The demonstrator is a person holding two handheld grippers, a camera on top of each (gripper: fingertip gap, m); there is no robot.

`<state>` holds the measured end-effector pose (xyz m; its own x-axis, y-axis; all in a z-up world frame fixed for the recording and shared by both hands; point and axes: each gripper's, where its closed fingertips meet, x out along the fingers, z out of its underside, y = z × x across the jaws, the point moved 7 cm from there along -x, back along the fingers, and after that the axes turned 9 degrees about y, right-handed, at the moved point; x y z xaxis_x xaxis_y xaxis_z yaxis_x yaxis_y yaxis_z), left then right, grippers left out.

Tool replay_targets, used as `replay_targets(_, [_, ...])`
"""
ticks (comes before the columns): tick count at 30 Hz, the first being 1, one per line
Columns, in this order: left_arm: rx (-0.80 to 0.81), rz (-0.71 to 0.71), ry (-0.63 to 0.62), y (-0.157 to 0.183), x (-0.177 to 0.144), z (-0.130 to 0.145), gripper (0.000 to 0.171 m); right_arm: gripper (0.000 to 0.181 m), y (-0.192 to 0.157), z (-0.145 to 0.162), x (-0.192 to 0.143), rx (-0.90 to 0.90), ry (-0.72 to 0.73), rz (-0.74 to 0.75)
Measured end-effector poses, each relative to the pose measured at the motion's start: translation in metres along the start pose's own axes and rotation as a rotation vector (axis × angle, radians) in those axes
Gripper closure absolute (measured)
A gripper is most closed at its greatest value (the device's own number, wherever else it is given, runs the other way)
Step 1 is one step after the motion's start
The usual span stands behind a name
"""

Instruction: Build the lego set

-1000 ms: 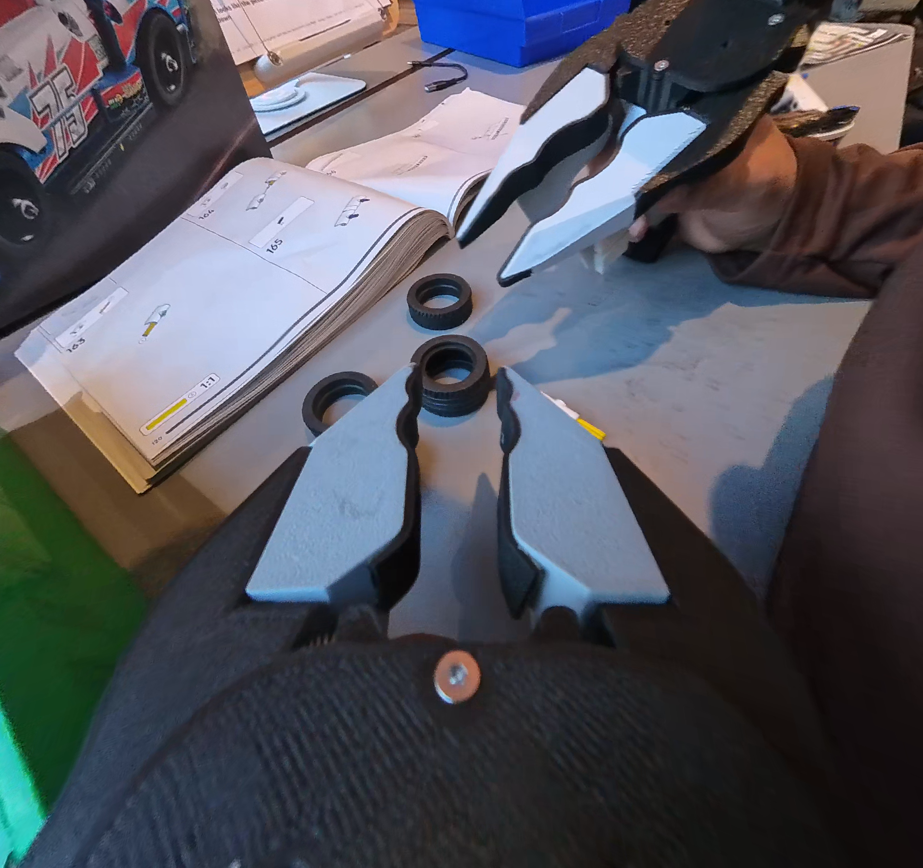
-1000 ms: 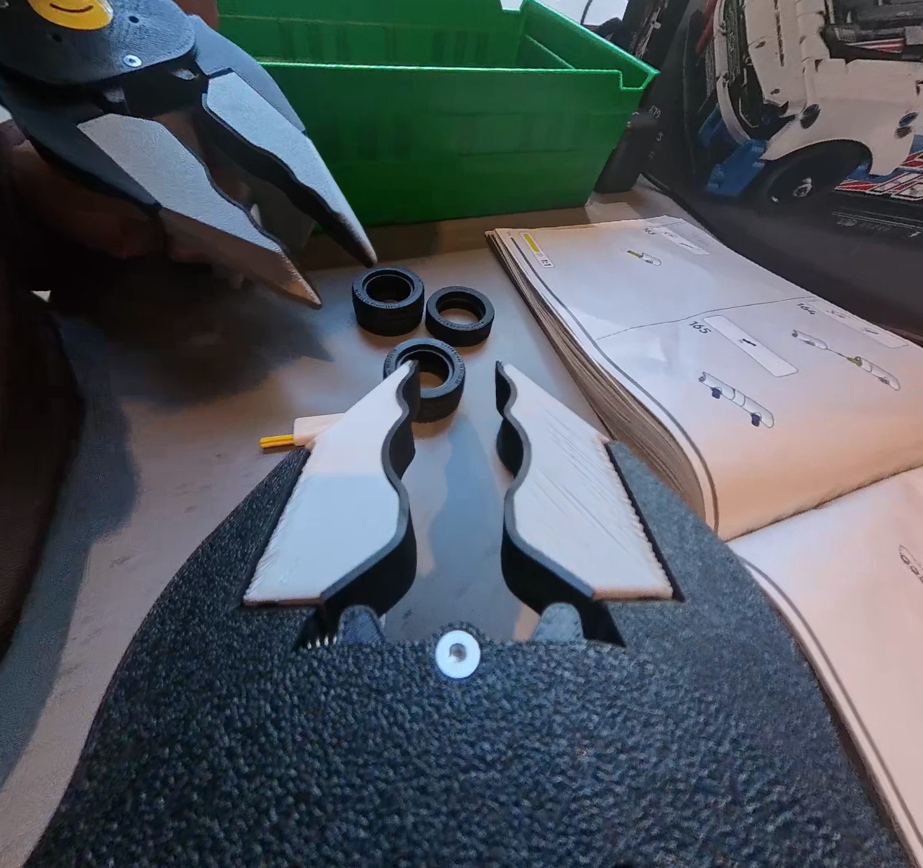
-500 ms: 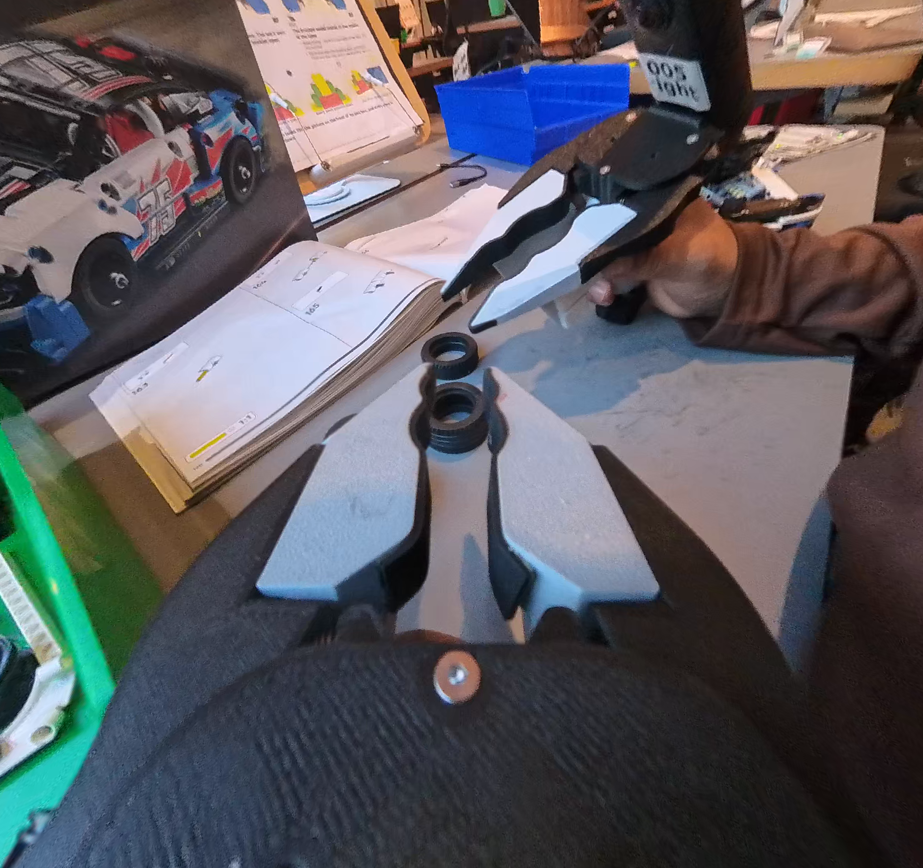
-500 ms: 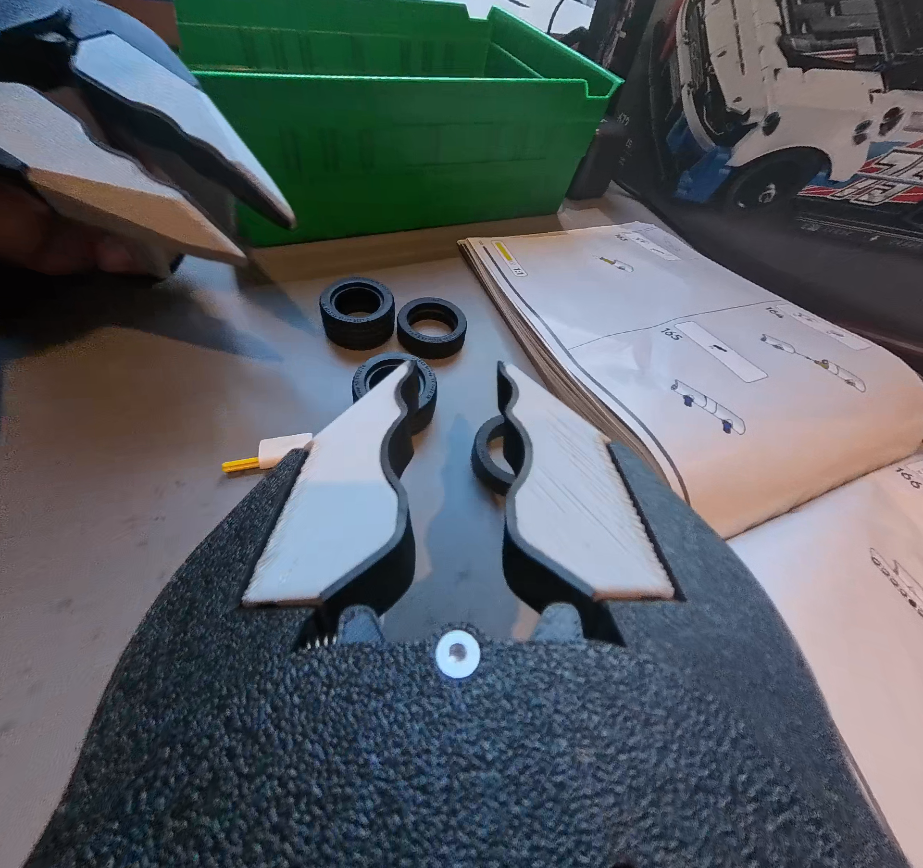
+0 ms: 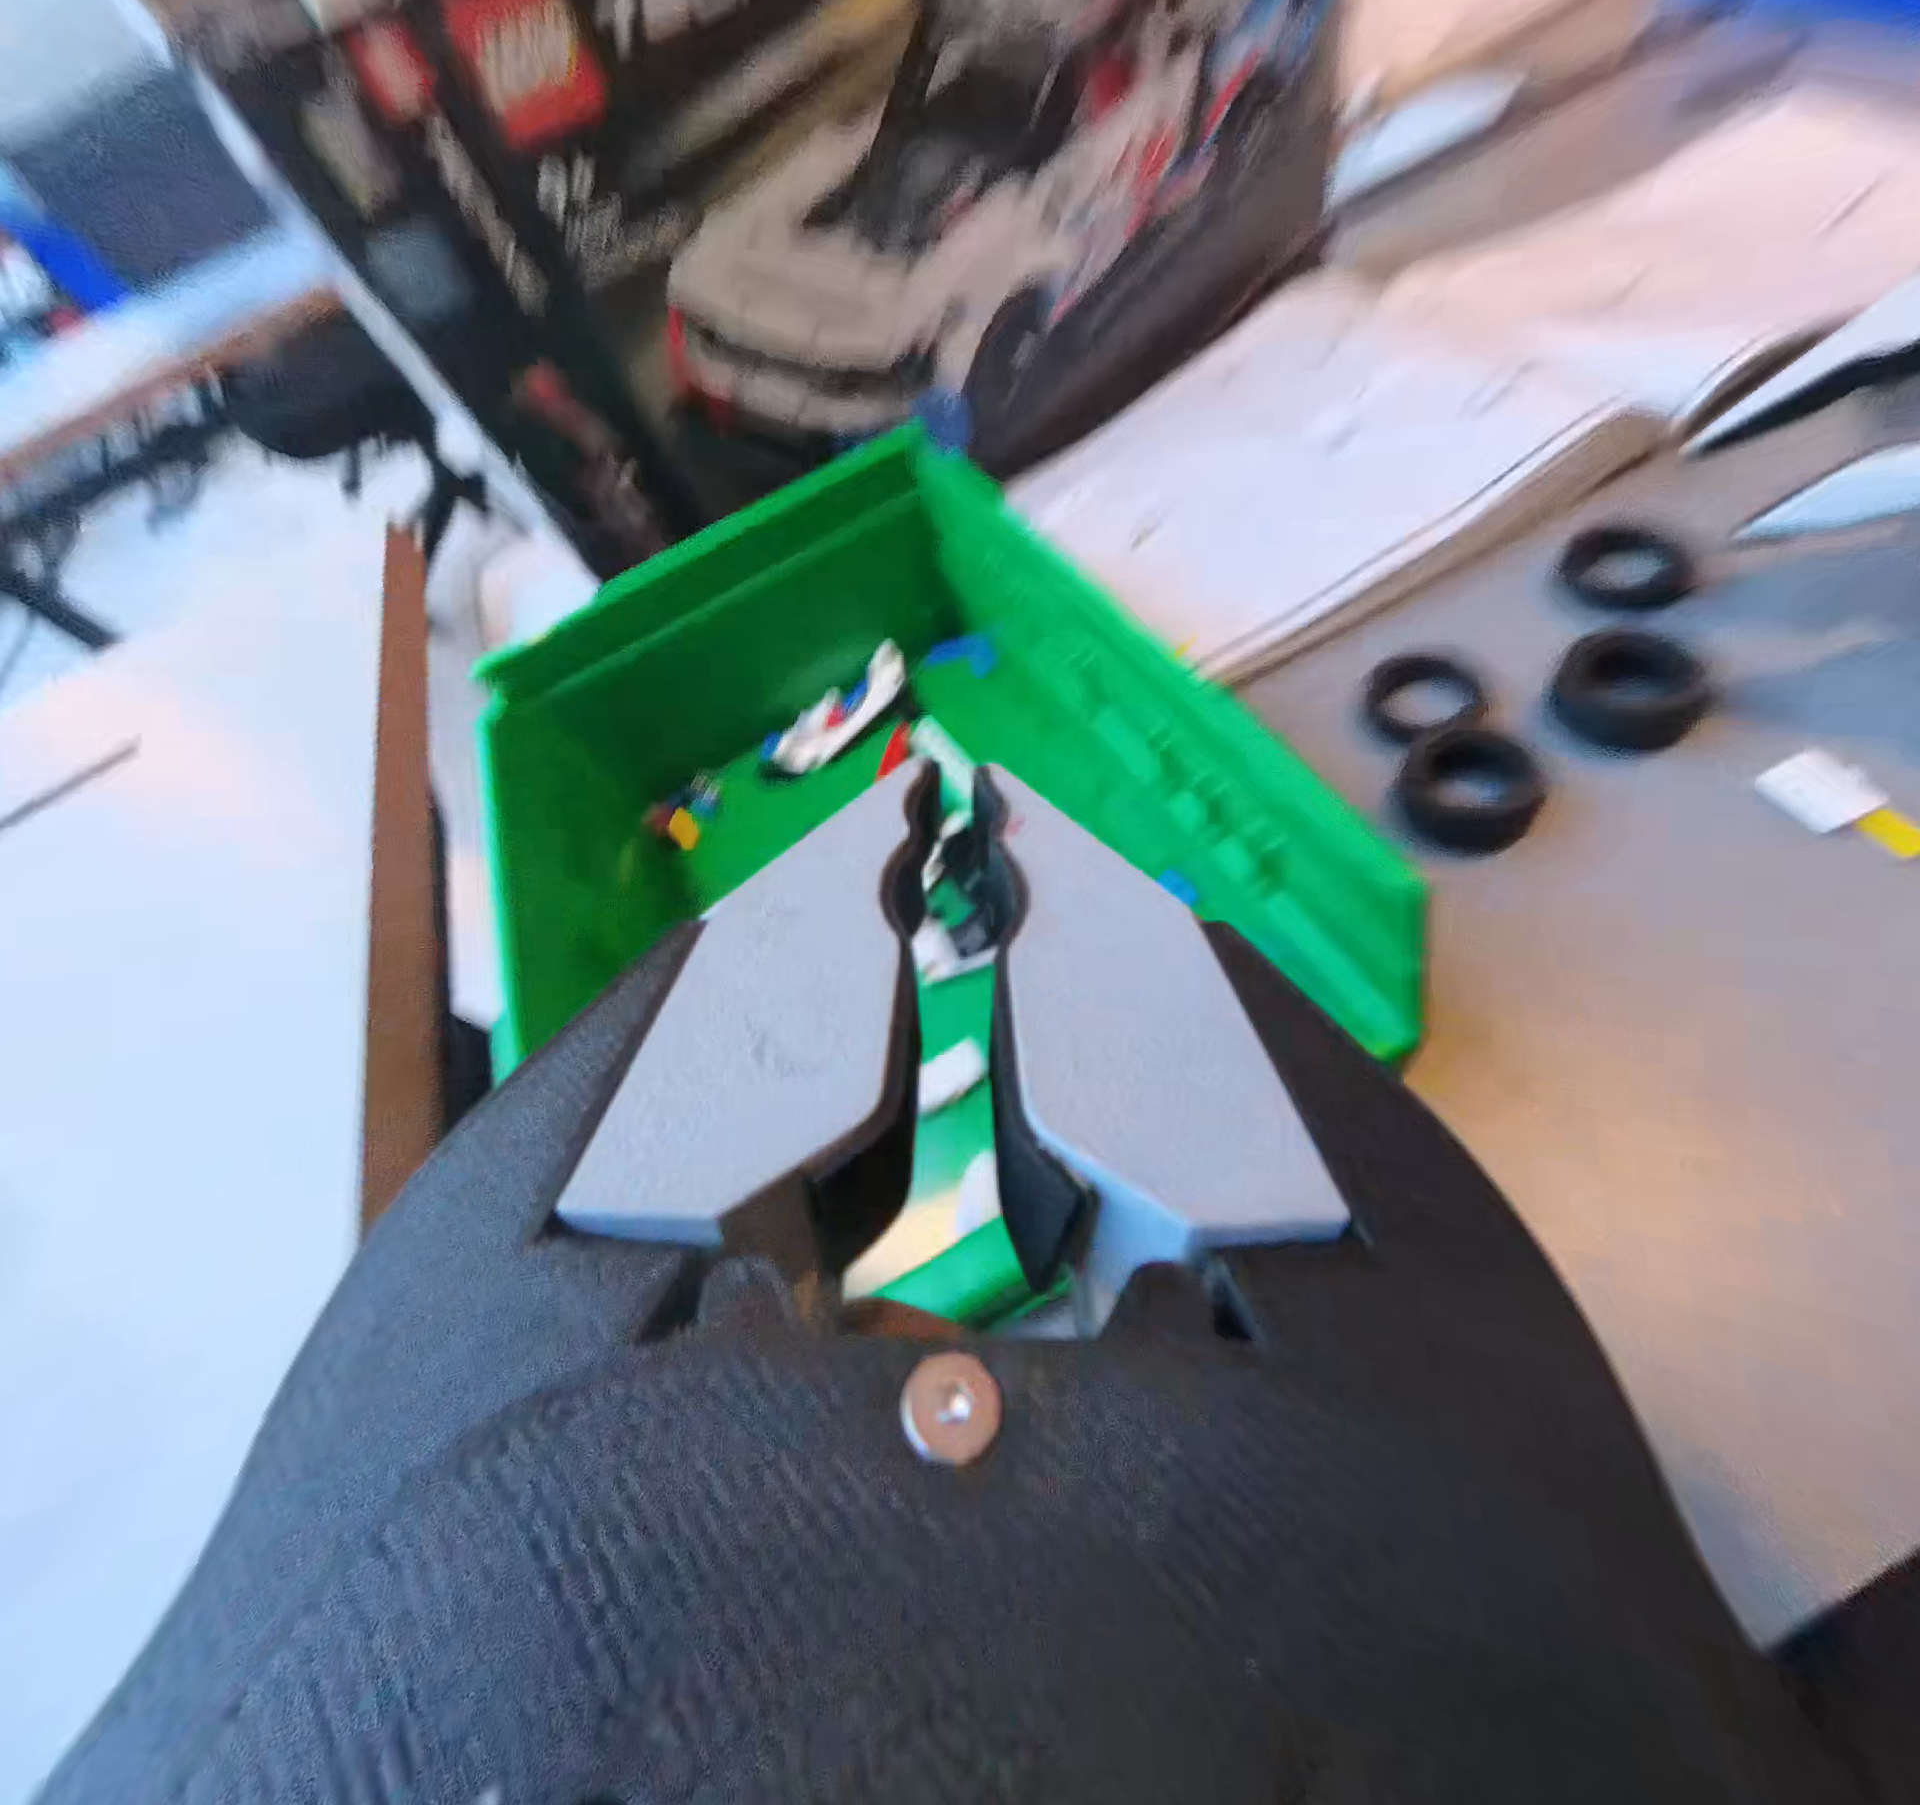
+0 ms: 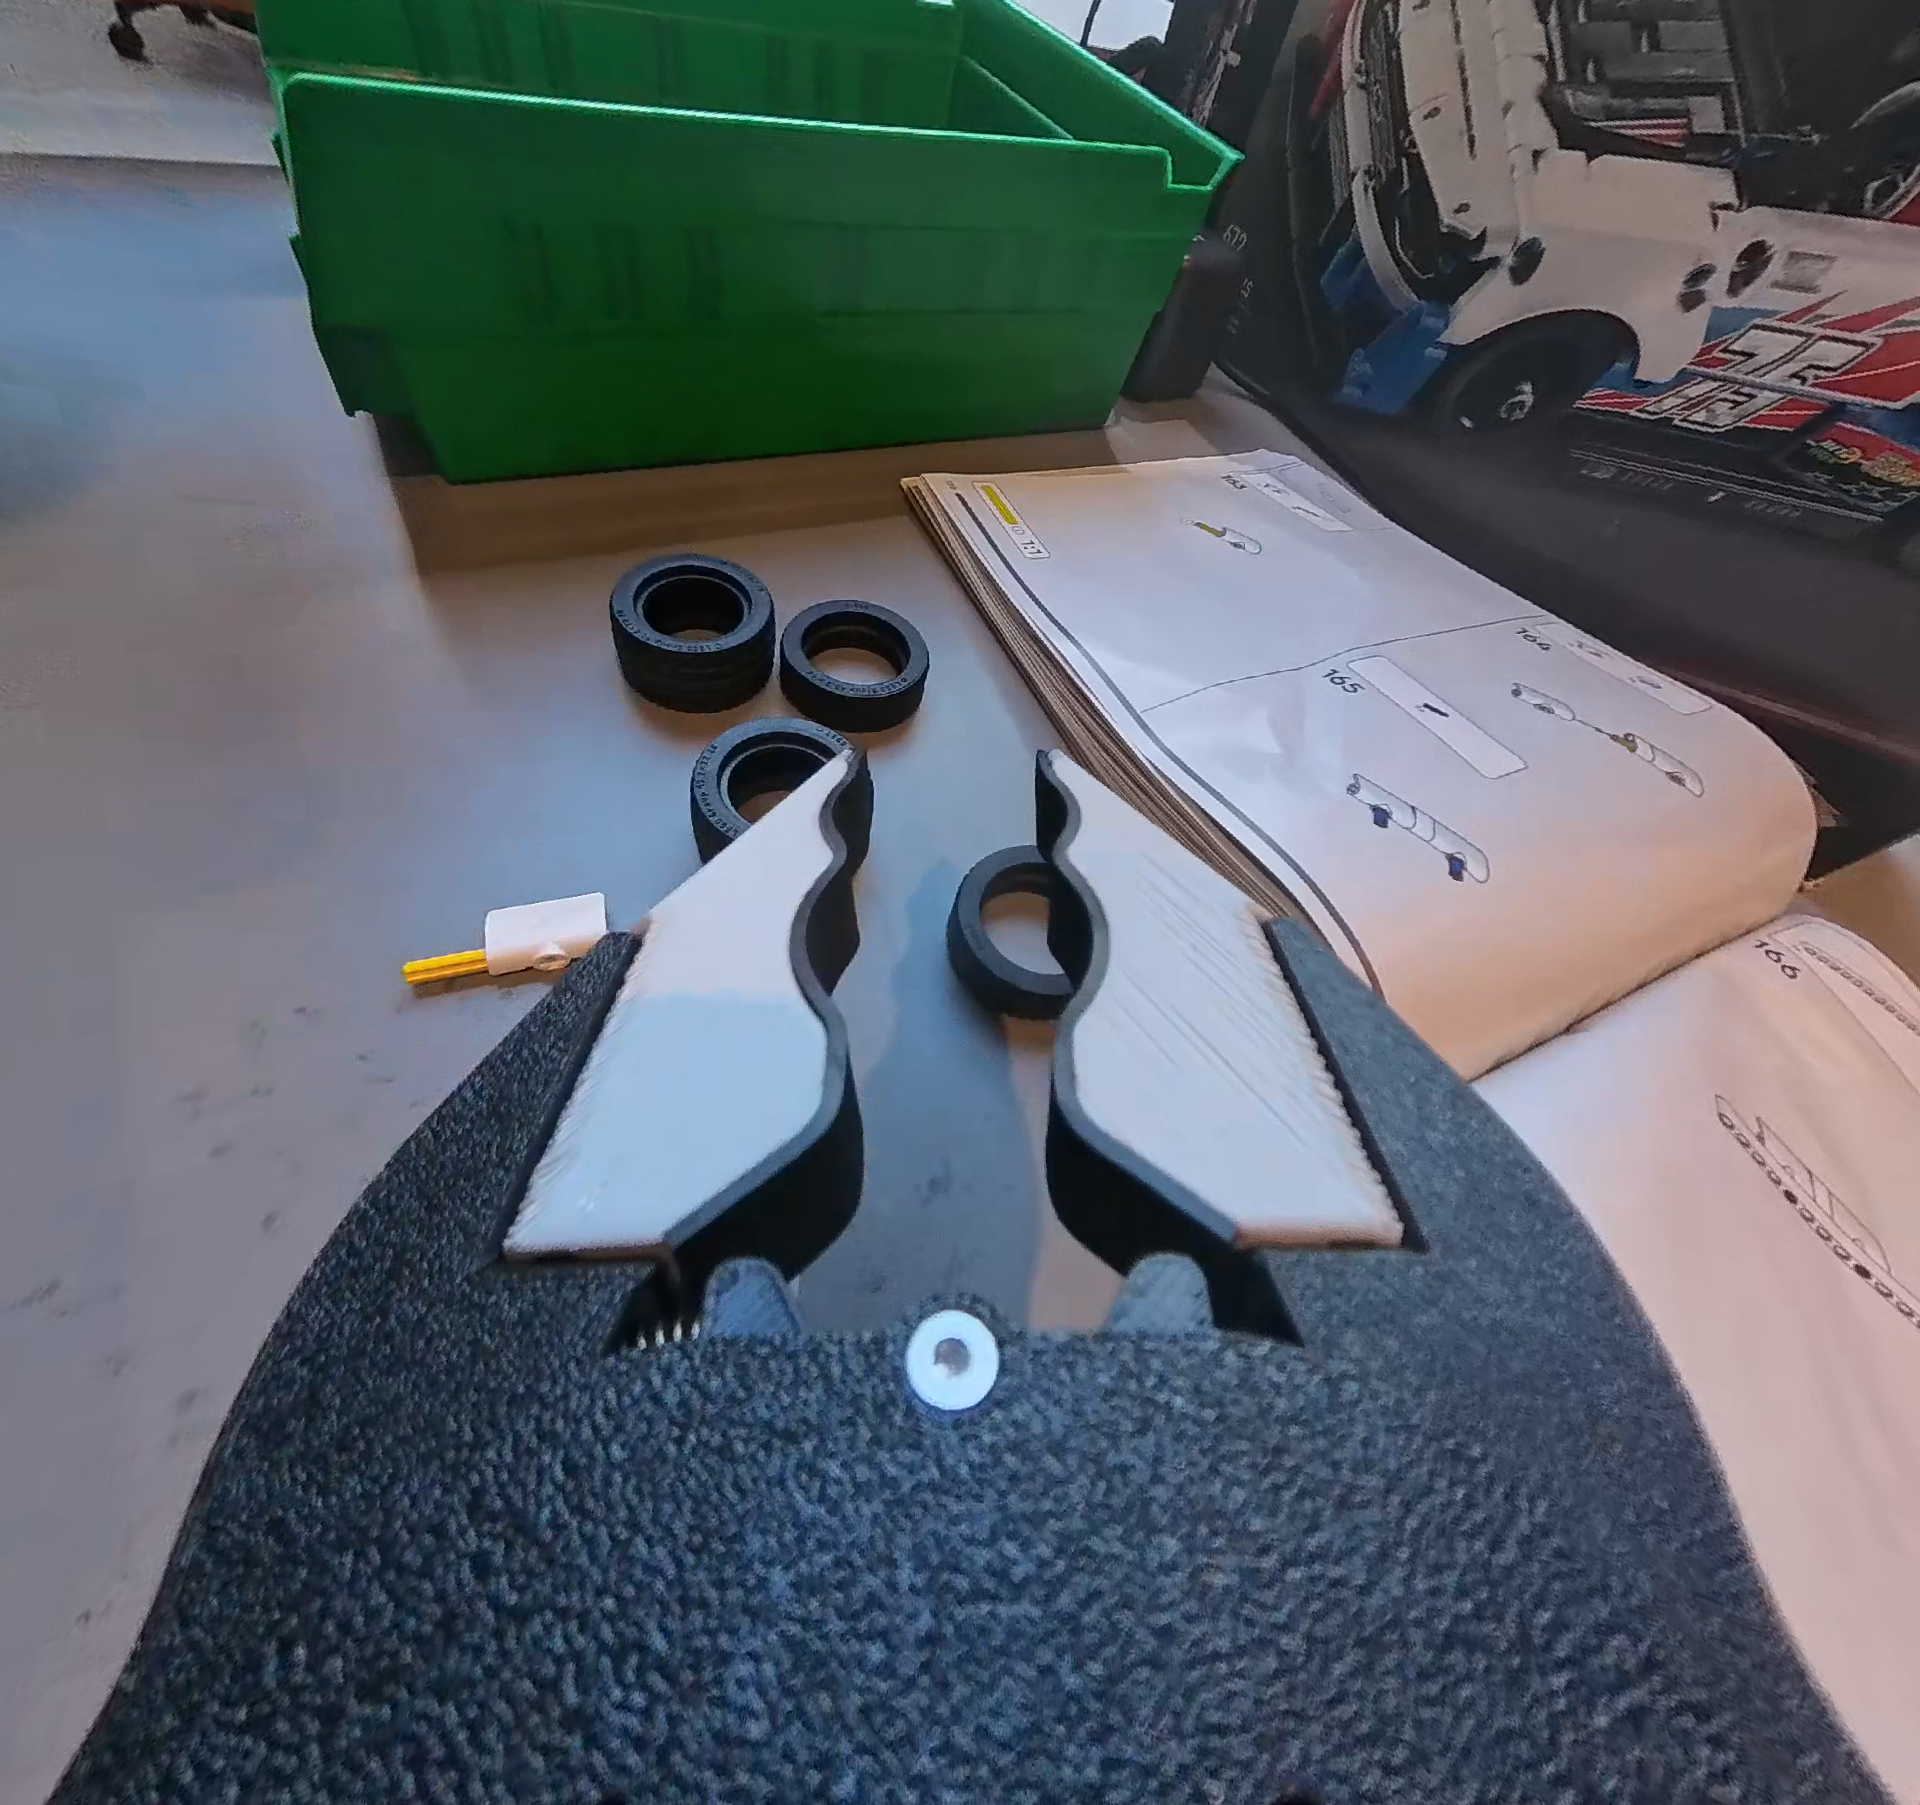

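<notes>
Caught the left gripper up over the open green bin, pointed down at a scatter of loose white, blue, red and yellow lego pieces on the bin floor. Very smeared view, so only a thin slit seen between its fingers, with some white and black bits showing through it; couldn't tell if anything was actually pinched or just lying underneath. Found the right gripper low over the grey table with its fingers spread well apart and nothing between them. Spotted one black lego tyre lying flat, tucked against the inner curve of its right finger. Counted three more tyres ahead: one just past the left fingertip, one beyond it, and a taller one beside that, near the bin. Also noticed a small white piece with a yellow axle off to the left, the open instruction booklet on the right, and the set's box standing behind.
</notes>
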<state>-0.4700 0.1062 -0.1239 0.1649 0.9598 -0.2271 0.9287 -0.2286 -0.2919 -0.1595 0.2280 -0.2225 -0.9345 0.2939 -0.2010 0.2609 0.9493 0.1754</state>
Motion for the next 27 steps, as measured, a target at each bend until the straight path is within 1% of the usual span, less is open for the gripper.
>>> replay_targets(3, [-0.047, 0.029, -0.293, -0.038, 0.011, 0.023, 0.155, 0.151, 0.000, 0.000, 0.000, 0.006, 0.000, -0.004])
replay_targets(5, [-0.060, 0.085, -0.454, -0.047, 0.020, 0.042, 0.154, 0.151, 0.000, 0.000, 0.000, 0.009, 0.003, -0.007])
replay_targets(7, [-0.042, 0.099, -0.568, -0.051, 0.030, 0.060, 0.154, 0.151, 0.000, -0.001, -0.001, 0.008, 0.010, -0.005])
replay_targets(9, [-0.045, 0.128, -0.630, -0.050, 0.039, 0.072, 0.154, 0.151, 0.001, 0.000, -0.003, 0.010, 0.012, 0.001])
replay_targets(11, [-0.070, 0.155, -0.643, -0.045, 0.046, 0.077, 0.153, 0.151, 0.002, -0.001, -0.004, 0.017, 0.018, 0.002])
replay_targets(13, [-0.062, 0.166, -0.620, -0.039, 0.051, 0.077, 0.152, 0.151, 0.003, -0.001, -0.004, 0.026, 0.024, 0.005])
replay_targets(16, [-0.040, 0.154, -0.553, -0.035, 0.054, 0.075, 0.152, 0.152, 0.004, -0.002, -0.005, 0.035, 0.035, 0.001])
replay_targets(23, [-0.112, 0.125, -0.485, -0.035, 0.059, 0.073, 0.151, 0.152, 0.003, -0.002, -0.005, 0.049, 0.039, -0.021])
replay_targets(27, [-0.101, 0.109, -0.465, -0.036, 0.063, 0.072, 0.151, 0.152, 0.004, -0.002, -0.005, 0.065, 0.038, -0.039])
